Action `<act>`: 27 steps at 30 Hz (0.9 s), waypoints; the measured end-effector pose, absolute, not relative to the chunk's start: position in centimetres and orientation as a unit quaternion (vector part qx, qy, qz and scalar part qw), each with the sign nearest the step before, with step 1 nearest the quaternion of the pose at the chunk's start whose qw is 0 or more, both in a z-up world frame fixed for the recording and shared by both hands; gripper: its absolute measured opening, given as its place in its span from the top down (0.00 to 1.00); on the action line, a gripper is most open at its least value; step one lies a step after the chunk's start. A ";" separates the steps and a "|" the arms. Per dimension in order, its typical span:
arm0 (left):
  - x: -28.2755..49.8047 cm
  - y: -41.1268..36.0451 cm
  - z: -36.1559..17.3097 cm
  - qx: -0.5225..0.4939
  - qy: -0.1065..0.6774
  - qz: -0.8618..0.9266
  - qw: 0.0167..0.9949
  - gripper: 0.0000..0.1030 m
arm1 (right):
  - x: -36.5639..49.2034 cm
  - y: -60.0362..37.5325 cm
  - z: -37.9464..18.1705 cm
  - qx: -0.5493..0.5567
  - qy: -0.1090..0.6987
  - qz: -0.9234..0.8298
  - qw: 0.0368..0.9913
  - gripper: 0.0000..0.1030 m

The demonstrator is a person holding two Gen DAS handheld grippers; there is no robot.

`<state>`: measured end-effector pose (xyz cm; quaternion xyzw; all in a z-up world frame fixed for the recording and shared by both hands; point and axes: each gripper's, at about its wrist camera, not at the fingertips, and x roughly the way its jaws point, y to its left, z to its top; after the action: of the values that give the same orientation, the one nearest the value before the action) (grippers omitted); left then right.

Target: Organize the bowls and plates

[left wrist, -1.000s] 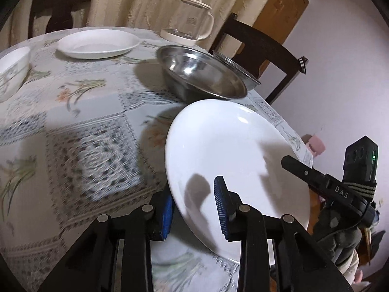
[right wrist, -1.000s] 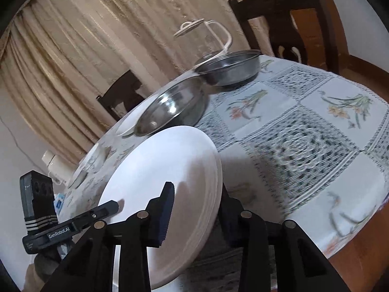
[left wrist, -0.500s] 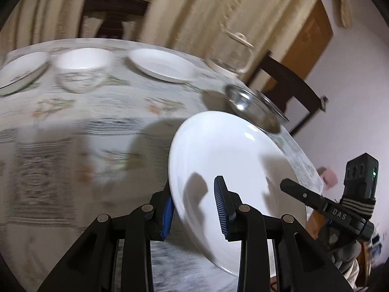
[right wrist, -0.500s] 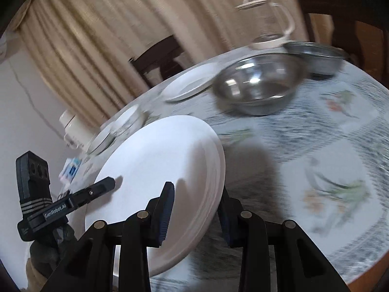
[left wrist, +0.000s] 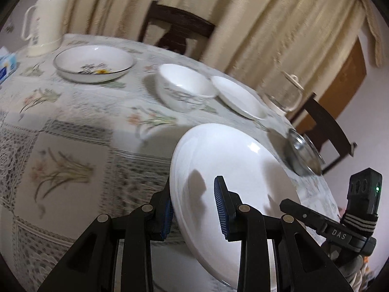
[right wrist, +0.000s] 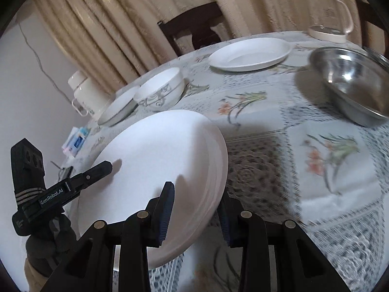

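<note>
Both tools, left tool (left wrist: pixel 194 209) and right tool (right wrist: pixel 195 210), are clamped on opposite rims of the large white plate (left wrist: pixel 233 170), held above the surface (left wrist: pixel 73 133) at lower center. Likely next: carry it toward the smaller plate (right wrist: pixel 250 54), upper right, and stack.

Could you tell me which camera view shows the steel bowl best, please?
The right wrist view: the steel bowl shows nearly whole, rim and shiny inside visible, standing on the tablecloth. The left wrist view shows only a blurred sliver behind the large white plate.
</note>
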<state>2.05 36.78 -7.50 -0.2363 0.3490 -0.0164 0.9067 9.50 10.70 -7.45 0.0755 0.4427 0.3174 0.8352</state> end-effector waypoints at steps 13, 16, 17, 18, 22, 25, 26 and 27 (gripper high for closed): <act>2.1 38.1 -9.5 -0.253 0.364 -0.011 0.897 0.67 | 9.9 11.5 -8.1 0.062 0.451 0.316 0.833 0.64; 2.1 37.9 -9.4 -0.253 0.362 -0.015 0.897 0.62 | 9.9 11.6 -8.1 0.062 0.449 0.315 0.834 0.64; 2.1 37.9 -9.4 -0.252 0.361 -0.015 0.898 0.62 | 9.9 11.7 -8.2 0.064 0.448 0.316 0.834 0.64; 2.1 37.9 -9.4 -0.250 0.360 -0.015 0.898 0.60 | 9.9 11.7 -8.2 0.066 0.448 0.316 0.834 0.64; 2.1 37.8 -9.3 -0.254 0.358 -0.016 0.899 0.59 | 10.0 11.4 -8.2 0.073 0.448 0.315 0.834 0.64; 1.9 38.0 -9.4 -0.260 0.354 -0.015 0.898 0.59 | 10.1 11.2 -8.2 0.079 0.447 0.313 0.834 0.64; 1.8 38.0 -9.4 -0.261 0.352 -0.012 0.899 0.59 | 10.1 11.1 -8.2 0.083 0.447 0.313 0.834 0.64; 1.7 38.1 -9.4 -0.263 0.350 -0.009 0.899 0.59 | 10.2 11.1 -8.2 0.086 0.448 0.314 0.833 0.64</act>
<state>1.66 38.12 -9.39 -0.2629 0.3504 -0.0088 0.8989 10.17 11.06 -8.23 0.0857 0.4477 0.3142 0.8328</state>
